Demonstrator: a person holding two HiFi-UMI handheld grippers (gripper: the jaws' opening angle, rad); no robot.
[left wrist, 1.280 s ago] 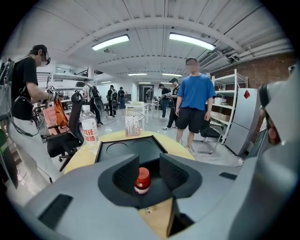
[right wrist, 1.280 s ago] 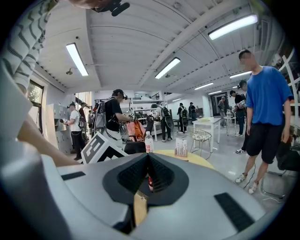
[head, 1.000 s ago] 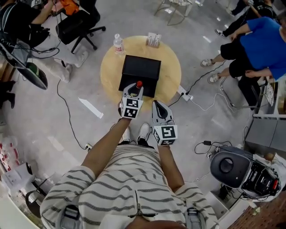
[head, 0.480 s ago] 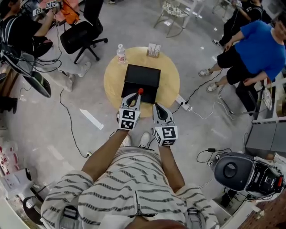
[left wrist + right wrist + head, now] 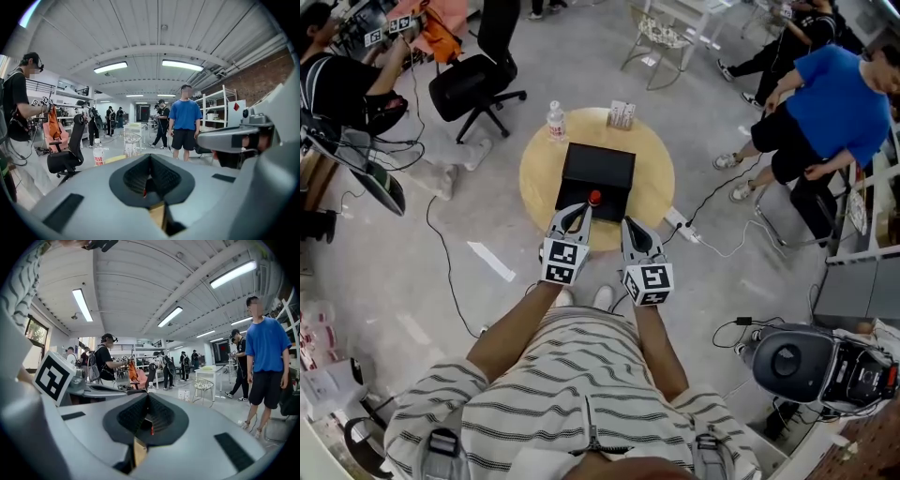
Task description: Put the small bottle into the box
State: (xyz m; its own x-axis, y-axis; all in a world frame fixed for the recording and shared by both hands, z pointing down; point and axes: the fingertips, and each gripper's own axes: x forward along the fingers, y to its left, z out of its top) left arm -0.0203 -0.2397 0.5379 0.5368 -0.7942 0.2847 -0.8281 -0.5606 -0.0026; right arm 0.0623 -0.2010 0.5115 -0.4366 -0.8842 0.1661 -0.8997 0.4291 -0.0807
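a: what is the left gripper [image 5: 579, 212] doing?
b: it is hovering at the near edge of the black box [image 5: 600, 161]. its jaws have just been closing, and they are pressing together with nothing between them.
a: and the right gripper [image 5: 634, 227]?
b: it is hanging just beside the left one, and its jaws are also meeting on nothing.
a: where is the small bottle [image 5: 593, 198] sitting?
b: only its red cap is showing, just past the left gripper's tips at the box's near edge. i am not managing to tell whether it is standing fully inside.
a: what else is sitting on the round table [image 5: 534, 178]?
b: a water bottle [image 5: 556, 120] and a small carton [image 5: 622, 113] are standing beyond the box, near the far rim, apart from each other.
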